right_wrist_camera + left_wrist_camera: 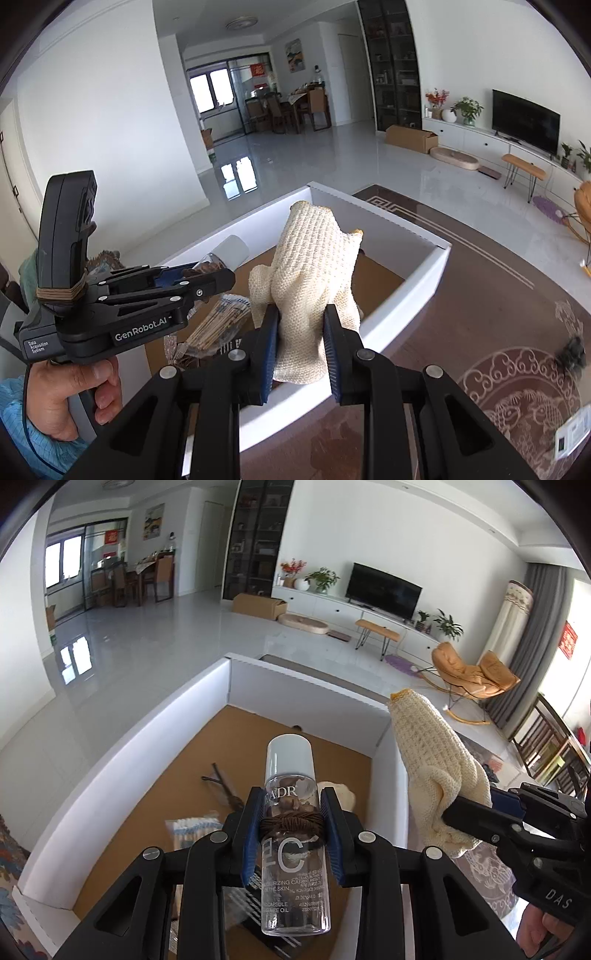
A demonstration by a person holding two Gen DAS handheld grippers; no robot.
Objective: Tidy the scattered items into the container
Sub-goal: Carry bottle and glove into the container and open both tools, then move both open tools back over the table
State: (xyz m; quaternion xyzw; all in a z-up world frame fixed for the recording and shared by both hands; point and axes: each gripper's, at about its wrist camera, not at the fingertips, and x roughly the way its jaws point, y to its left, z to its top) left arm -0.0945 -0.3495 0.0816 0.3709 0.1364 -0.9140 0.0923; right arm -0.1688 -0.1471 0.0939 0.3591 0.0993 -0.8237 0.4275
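My left gripper (291, 805) is shut on a clear bottle (293, 853) with a white cap and a brown hair tie round it, held above the white box (147, 753). My right gripper (301, 325) is shut on a cream knitted glove (314, 266), held over the box's near wall (402, 306). The glove (432, 753) and right gripper (469, 812) show at the right of the left wrist view. The left gripper (218, 278) with the bottle (229, 253) shows at the left of the right wrist view.
Inside the box on its brown floor lie a pack of cotton swabs (192, 830), dark hair pins (221, 786), a pale round item (343, 794) and a bundle of sticks (218, 325). The box stands on a patterned brown table (498, 332). A small dark item (572, 354) lies at right.
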